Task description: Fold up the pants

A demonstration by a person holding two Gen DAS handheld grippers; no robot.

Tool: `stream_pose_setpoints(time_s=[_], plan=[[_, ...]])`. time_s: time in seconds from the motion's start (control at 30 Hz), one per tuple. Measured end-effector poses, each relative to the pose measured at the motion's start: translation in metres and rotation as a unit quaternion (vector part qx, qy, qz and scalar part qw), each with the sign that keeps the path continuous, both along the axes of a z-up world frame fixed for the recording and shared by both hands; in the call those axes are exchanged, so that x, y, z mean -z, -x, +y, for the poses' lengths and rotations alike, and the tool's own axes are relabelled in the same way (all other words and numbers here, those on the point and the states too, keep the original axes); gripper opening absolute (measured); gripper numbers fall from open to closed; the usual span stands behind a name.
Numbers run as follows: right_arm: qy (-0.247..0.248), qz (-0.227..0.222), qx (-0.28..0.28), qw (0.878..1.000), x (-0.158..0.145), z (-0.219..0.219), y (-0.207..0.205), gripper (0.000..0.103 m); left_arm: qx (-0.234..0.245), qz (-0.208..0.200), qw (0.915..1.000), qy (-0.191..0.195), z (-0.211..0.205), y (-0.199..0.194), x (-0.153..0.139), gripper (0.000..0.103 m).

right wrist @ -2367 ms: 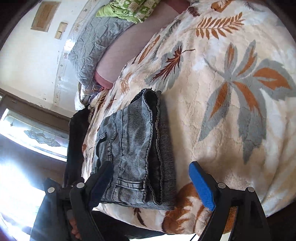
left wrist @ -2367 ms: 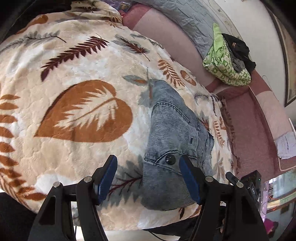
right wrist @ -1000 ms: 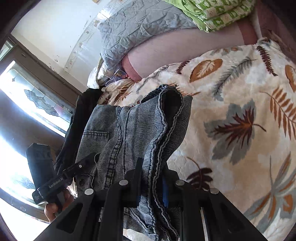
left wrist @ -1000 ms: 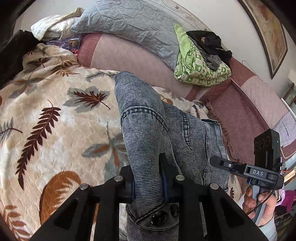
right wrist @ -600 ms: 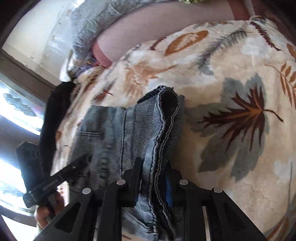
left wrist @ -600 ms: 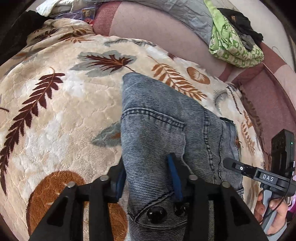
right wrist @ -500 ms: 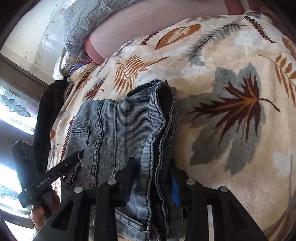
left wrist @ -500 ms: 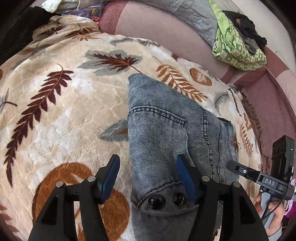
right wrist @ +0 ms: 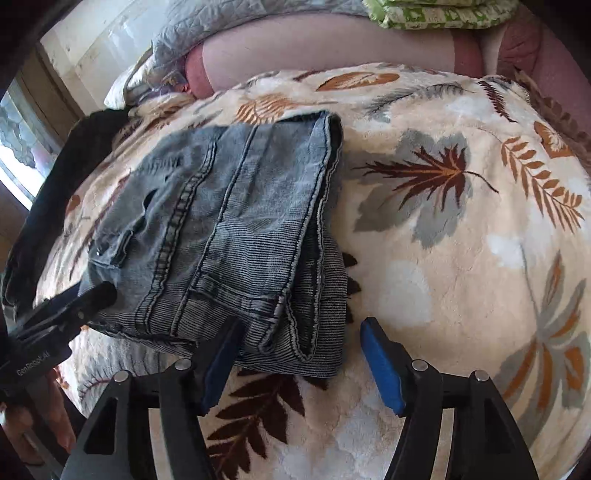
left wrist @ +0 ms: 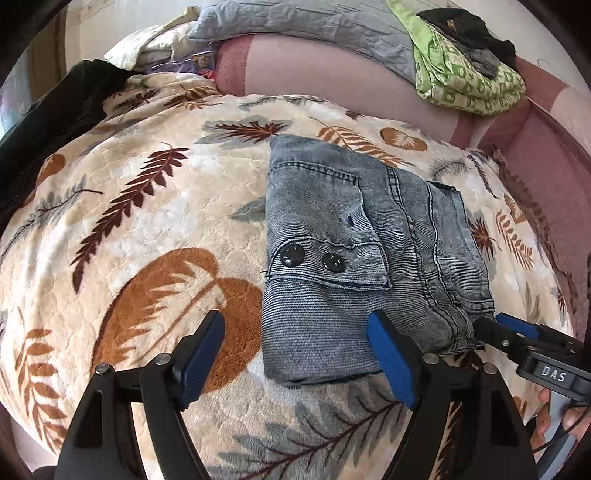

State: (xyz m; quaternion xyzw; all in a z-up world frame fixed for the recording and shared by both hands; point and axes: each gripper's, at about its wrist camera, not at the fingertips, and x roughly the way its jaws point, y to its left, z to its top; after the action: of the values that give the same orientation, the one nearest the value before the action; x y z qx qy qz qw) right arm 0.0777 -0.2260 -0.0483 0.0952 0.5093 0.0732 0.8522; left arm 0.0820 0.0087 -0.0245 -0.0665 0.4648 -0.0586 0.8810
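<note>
Folded grey jeans (left wrist: 354,258) flat on leaf-print blanket (left wrist: 147,221); left gripper (left wrist: 299,354), right gripper (right wrist: 299,362) fingers just opened, holding nothing.

Home bedroom, leaf-print fleece blanket (left wrist: 147,229), grey quilted pillow (left wrist: 314,26), heaped clothes (left wrist: 469,81)

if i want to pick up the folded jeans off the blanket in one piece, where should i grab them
Probably the near edge of the folded jeans, with jaws sliding in low from the front. There the layers stack into one thick bundle on the leaf-print blanket, so both open grippers, left gripper and right gripper, can pinch every layer.
</note>
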Motion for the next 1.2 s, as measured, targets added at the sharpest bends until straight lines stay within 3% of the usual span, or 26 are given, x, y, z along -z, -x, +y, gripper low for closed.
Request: stream_pose_setpoints(time_s=[0.1,0.17,0.23,0.37,0.77,1.03,1.2], plan=[[0.005,-0.073,0.006,0.997,-0.036,-0.008,0.032,0.075,-0.012,-0.057,0.9979,-0.028,0.002,0.026,-0.028,0.08],[0.018,-0.123,0.018,0.992,-0.05,-0.013,0.059,0.089,-0.024,-0.083,0.9955,-0.038,0.003,0.044,-0.043,0.081],[0.033,-0.166,0.025,0.985,-0.057,-0.014,0.087,0.093,-0.026,-0.096,0.9947,-0.025,0.003,0.057,-0.052,0.082],[0.062,-0.204,0.02,0.977,-0.061,-0.01,0.116,0.094,-0.032,-0.11,0.9933,-0.016,-0.001,0.076,-0.06,0.082],[0.066,-0.2,-0.006,0.978,-0.044,-0.006,0.141,0.103,-0.03,-0.104,0.9935,-0.036,-0.019,0.107,-0.06,0.082],[0.055,-0.209,-0.008,0.976,-0.044,-0.008,0.146,0.103,-0.026,-0.097,0.9916,-0.082,-0.025,0.11,-0.054,0.083],[0.052,-0.209,-0.005,0.977,-0.045,-0.009,0.145,0.103,-0.023,-0.097,0.9909,-0.09,-0.029,0.11,-0.051,0.083]])
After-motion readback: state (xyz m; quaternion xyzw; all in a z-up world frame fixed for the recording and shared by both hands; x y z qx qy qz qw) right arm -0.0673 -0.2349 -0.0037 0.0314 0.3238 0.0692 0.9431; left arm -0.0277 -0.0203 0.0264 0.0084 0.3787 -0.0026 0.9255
